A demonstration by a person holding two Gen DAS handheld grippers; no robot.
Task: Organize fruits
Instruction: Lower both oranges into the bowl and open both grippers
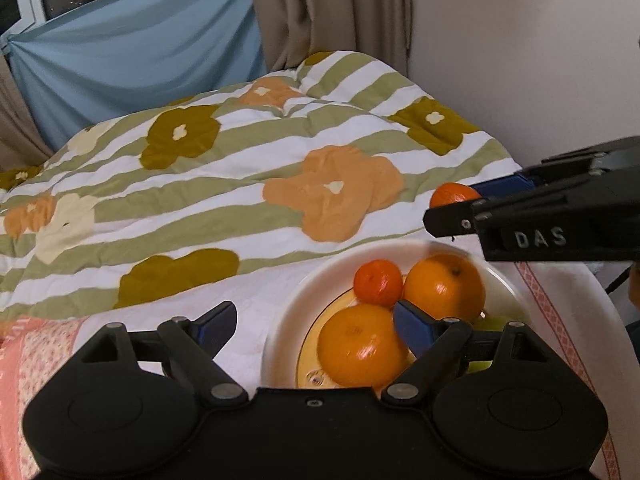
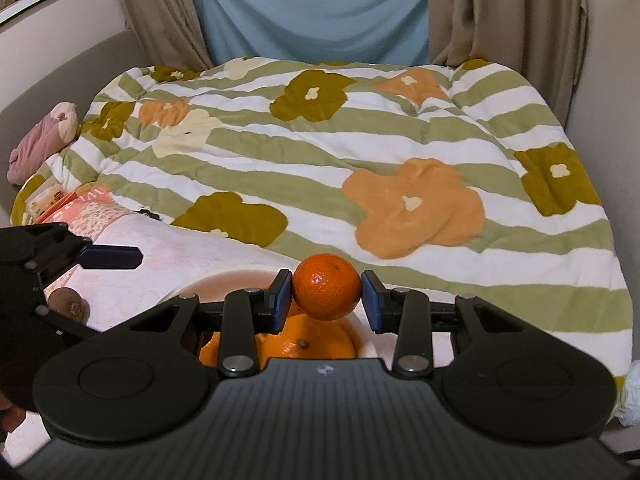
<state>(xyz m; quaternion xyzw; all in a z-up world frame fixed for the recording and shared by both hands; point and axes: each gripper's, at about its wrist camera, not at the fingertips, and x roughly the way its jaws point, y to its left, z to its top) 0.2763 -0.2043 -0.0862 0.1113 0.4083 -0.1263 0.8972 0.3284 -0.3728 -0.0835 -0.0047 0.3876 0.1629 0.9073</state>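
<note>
Left wrist view. Nearest the lens, the black two-finger left gripper [image 1: 314,326] stands spread wide and holds nothing; one blue pad [image 1: 414,326] hangs over the round cream-white bowl [image 1: 292,300]. Inside the bowl lie two large smooth oranges [image 1: 362,346] and one small reddish mandarin [image 1: 378,282], all touching. Beyond the bowl's far rim, the right gripper [image 1: 460,204] carries a second small orange mandarin [image 1: 454,194].

Right wrist view. Blue pads of the right gripper [image 2: 327,294] pinch the small orange mandarin [image 2: 327,292] at its widest girth, directly above the bowl [image 2: 224,280] and the oranges [image 2: 304,344] in it. By judgement, the fruit is light, soft-skinned and slightly yielding, so a gentle grip across the equator suits it; hard squeezing could bruise it. A brown, rough-skinned round fruit [image 2: 66,304] rests left of the bowl on the pale pink patterned cloth [image 2: 168,248]. Behind the bowl spreads a green-striped, flower-printed quilt [image 2: 360,160], then beige curtains [image 2: 500,12] and a blue sheet [image 2: 308,8].
</note>
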